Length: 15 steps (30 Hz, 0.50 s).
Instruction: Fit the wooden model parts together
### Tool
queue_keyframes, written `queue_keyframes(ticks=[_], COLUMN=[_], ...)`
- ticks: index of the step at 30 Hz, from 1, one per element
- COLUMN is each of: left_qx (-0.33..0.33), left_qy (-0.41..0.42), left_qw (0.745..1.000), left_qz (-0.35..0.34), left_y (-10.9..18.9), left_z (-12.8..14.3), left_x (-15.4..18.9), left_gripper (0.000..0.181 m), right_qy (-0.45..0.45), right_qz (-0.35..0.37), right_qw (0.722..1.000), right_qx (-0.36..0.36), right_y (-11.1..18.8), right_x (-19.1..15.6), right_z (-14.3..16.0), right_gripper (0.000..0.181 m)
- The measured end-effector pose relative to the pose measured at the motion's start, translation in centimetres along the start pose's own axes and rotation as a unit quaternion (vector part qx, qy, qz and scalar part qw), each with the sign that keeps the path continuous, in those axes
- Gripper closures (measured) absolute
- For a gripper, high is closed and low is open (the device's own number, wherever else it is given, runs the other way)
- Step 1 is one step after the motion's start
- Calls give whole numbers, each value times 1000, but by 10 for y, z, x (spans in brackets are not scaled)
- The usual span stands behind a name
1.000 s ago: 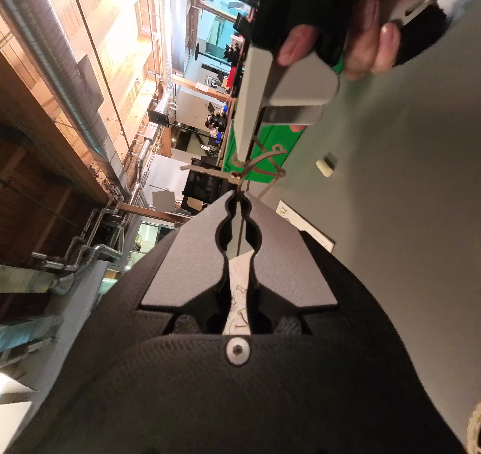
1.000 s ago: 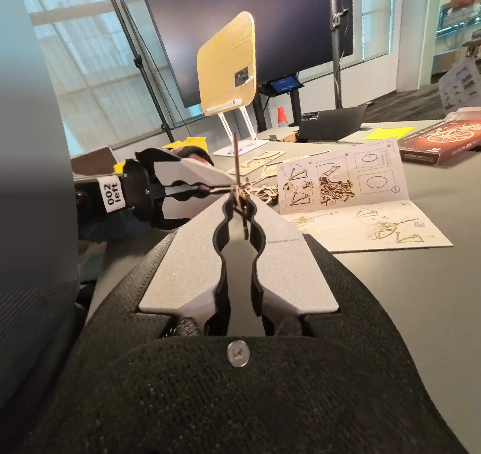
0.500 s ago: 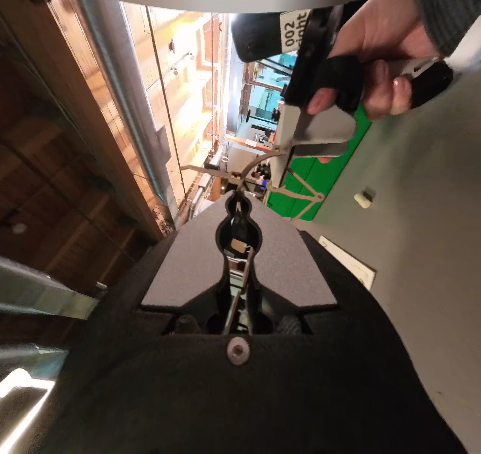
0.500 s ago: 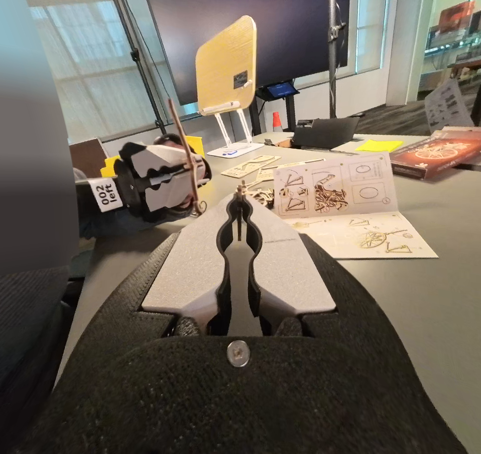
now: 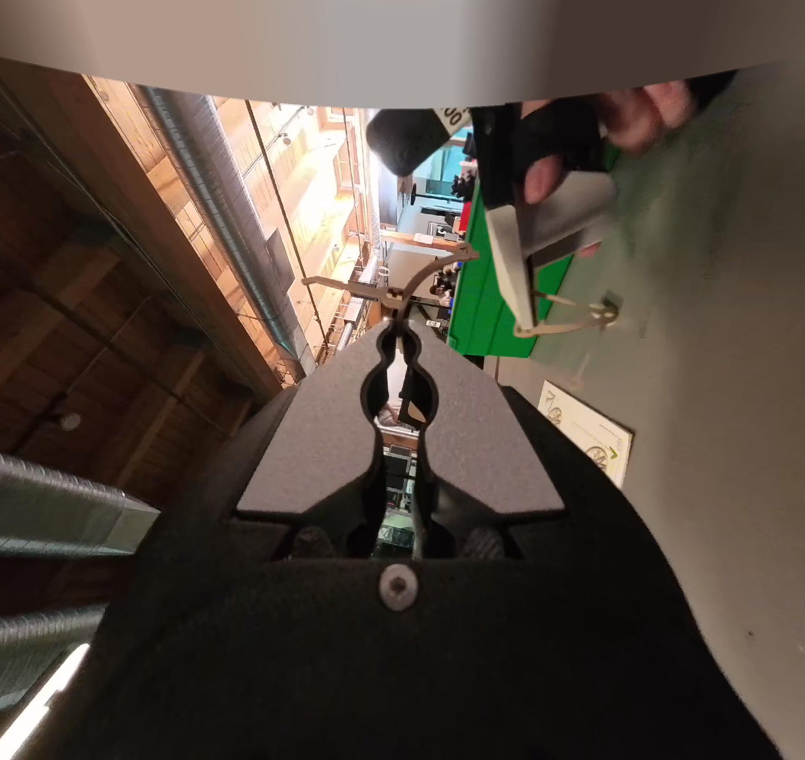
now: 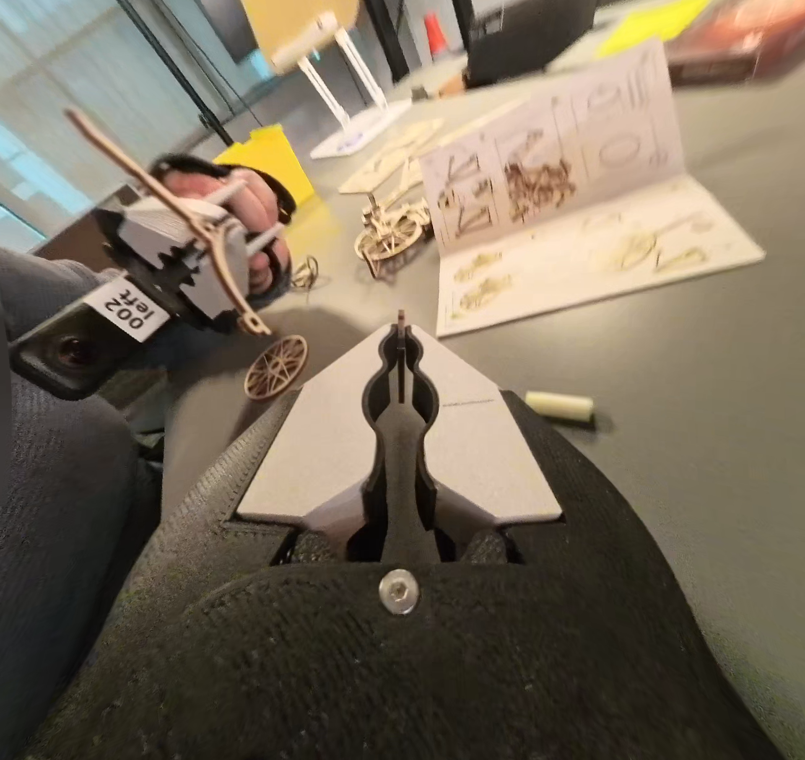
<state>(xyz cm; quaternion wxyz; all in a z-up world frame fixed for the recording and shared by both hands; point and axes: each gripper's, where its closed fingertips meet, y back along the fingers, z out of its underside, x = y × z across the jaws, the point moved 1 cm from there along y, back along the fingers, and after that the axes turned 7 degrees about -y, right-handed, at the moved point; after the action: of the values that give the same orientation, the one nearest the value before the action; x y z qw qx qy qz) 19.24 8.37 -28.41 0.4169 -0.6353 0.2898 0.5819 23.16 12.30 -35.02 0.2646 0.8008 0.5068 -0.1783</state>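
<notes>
My left gripper is shut on a thin curved wooden part, held in the air by its middle joint. In the right wrist view the left gripper is at the left with this curved part sticking out both ways. My right gripper is shut on a thin flat wooden piece, seen edge-on. In the left wrist view the right gripper holds it as a triangular wooden frame just over the table. The two parts are apart.
On the grey table lie a wooden spoked wheel, a partly built wooden model, an open instruction booklet, a cream cylinder, wooden part sheets and a dark box. A green bin stands beyond. There is about 8 cm between the tips of the two grippers.
The two parts met at the gripper tips a second ago; they have since pulled apart. The right gripper has dropped towards the table and the left gripper has turned with its curved part.
</notes>
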Motion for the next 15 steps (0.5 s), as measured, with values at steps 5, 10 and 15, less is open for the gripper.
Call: queue_keyframes(ticks=[5,10,15], left_qx=[-15,-29,117], left_qy=[46,214,545], left_qw=[998,971,817], left_qz=[42,99,147], left_y=[-2,-4,6], left_z=[10,23,16], left_x=[16,22,-14], left_gripper=[181,180,181], right_qy=[-30,24,171], right_qz=[37,30,51], right_qw=[996,997,983], right_qx=[-73,-62,35], right_y=[-6,-6,7], right_x=[12,2,-11], right_z=[21,18,-9], right_gripper=[172,132,132])
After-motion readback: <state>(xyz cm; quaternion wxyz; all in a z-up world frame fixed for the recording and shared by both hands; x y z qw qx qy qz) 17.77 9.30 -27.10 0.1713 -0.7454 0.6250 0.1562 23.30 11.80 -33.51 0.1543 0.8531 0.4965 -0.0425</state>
